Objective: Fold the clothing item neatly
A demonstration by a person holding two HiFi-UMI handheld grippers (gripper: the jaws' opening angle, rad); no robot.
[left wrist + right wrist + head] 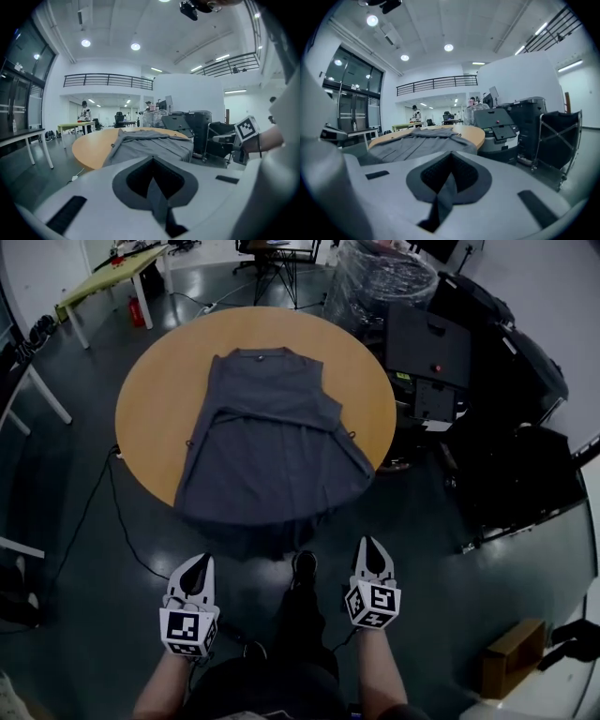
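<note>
A dark grey sleeveless garment (267, 442) lies spread flat on the round wooden table (155, 409), neck at the far side, its hem drooping over the near edge. My left gripper (200, 563) and right gripper (371, 545) hang low in front of the person's body, well short of the table, both shut with nothing held. In the left gripper view the closed jaws (152, 161) point at the garment (150, 143) on the table (96, 145). In the right gripper view the shut gripper (451, 157) faces the garment (417, 143) from the right.
Black equipment carts (431, 362) and a plastic-wrapped bin (380, 277) crowd the table's right side. A yellow-green table (112, 277) stands far left. A cable (103, 512) runs across the dark floor, and a cardboard box (511, 657) sits at lower right.
</note>
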